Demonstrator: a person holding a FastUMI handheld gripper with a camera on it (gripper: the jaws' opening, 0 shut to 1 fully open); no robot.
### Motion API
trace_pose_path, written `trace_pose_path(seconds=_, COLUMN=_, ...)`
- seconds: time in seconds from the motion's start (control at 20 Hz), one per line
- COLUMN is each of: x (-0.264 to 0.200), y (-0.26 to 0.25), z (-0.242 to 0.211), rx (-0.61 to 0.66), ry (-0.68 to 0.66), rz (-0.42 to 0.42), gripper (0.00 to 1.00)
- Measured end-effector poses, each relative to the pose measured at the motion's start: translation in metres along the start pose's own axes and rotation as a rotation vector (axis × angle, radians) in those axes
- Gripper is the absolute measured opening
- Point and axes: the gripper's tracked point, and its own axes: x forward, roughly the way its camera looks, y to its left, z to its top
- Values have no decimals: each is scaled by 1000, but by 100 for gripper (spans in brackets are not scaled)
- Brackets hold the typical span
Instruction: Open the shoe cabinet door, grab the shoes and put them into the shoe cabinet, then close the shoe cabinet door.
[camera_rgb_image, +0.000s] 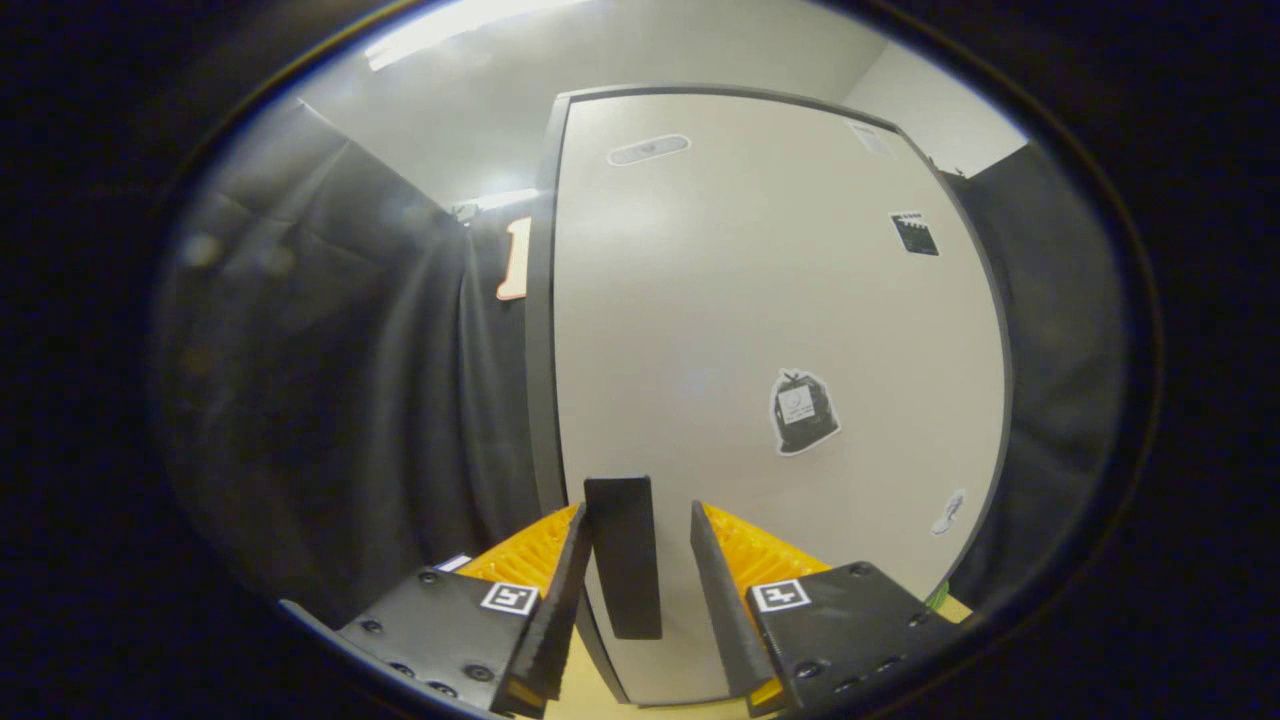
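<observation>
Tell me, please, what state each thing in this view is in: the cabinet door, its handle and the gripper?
Shoe cabinet door: looks shut, its pale front facing the camera.
Door handle: dark upright bar near the door's left edge, standing between the fingers, nearer the left one.
Gripper: fingers apart around the handle; whether they touch it cannot be told.
Stickers: stuck flat on the door.

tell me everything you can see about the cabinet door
The cabinet door is a tall, smooth, pale panel with a dark edge, looking like matte laminate. A dark upright handle sits low near its left edge. A few small stickers dot its face. The door looks shut or nearly so. The gripper is open, its fingers on either side of the handle, the left finger close against it, the right one apart.
</observation>
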Motion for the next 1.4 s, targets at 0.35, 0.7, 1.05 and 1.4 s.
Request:
trace_pose_path(seconds=0.35, x=11, y=6, z=-15, rx=-9, ry=30, rz=2, gripper=46)
trace_pose_path(seconds=0.7, x=9, y=9, z=-16, rx=-9, ry=36, rz=8, gripper=18)
trace_pose_path(seconds=1.05, x=-12, y=6, z=-13, rx=-11, ry=28, rz=10, gripper=18)
trace_pose_path(seconds=1.4, x=-46, y=-3, z=-10, rx=-17, ry=23, rz=-19, gripper=18)
